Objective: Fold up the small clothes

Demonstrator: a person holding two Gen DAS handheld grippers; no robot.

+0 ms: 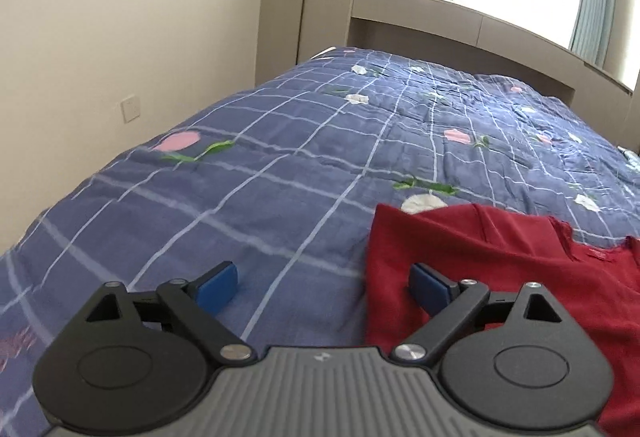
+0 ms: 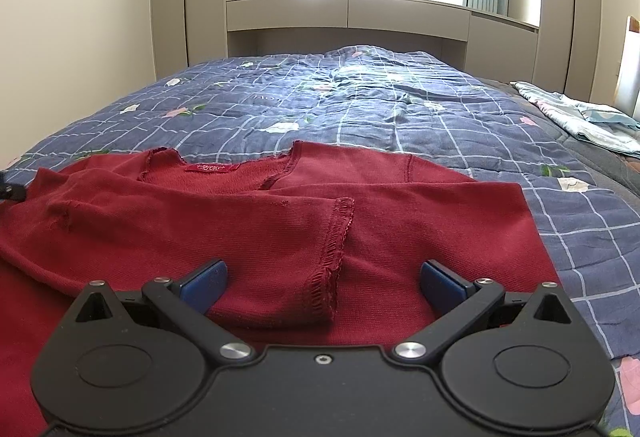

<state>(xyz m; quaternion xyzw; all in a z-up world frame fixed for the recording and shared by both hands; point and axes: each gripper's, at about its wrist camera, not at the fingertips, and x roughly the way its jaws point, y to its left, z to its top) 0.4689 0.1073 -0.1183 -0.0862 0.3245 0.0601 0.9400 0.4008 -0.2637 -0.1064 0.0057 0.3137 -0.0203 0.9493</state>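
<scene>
A dark red knit top [image 2: 240, 221] lies flat on the blue checked quilt [image 2: 400, 109], neck and label [image 2: 206, 168] toward the far side. One sleeve is folded across the body, and its cuff [image 2: 340, 233] ends near the middle. My right gripper [image 2: 323, 285] hovers open just over that cuff, with nothing between its blue pads [image 2: 204, 285]. In the left wrist view the top [image 1: 500, 257] fills the lower right. My left gripper [image 1: 324, 285] stands wide open at the top's left edge. Its right pad [image 1: 430, 287] is over the red cloth and its left pad [image 1: 218, 283] over the quilt, holding nothing.
The bed's left edge runs beside a cream wall with a socket [image 1: 130, 108]. A pale blue folded cloth [image 2: 580, 121] lies at the far right of the bed. Beige cabinets [image 2: 344, 17] and a bright window stand beyond the bed's head.
</scene>
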